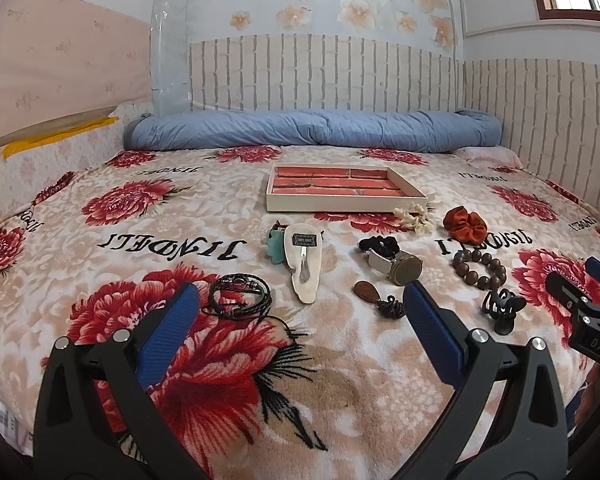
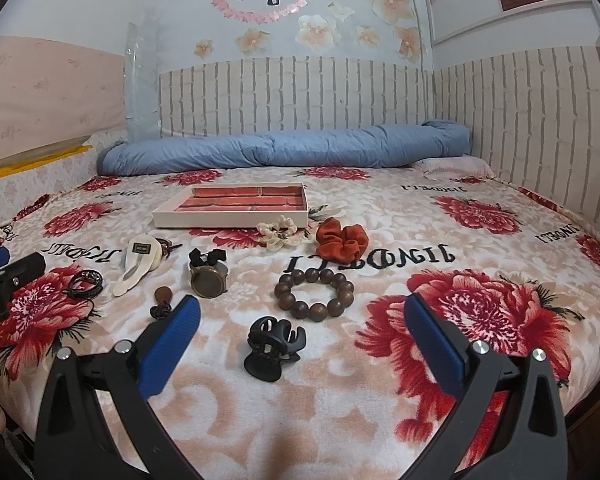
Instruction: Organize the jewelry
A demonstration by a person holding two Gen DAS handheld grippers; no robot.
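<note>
Turquoise clip (image 1: 275, 245) half hidden behind cream barrette (image 1: 303, 264).

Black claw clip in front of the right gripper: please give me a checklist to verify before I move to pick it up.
1. Right gripper open: ok, jaws wide apart, nothing held.
2. Black claw clip reachable: ok, it lies between the fingers' line of sight, alone on the blanket.
3. Clearance from wooden bead bracelet: ok, apart, not touching.
4. Jewelry tray ready: ok, the compartments that show look empty.
5. Left gripper out of the way: ok, open, off to the left side.
6. Clip's spring closed or open: cannot tell.
</note>
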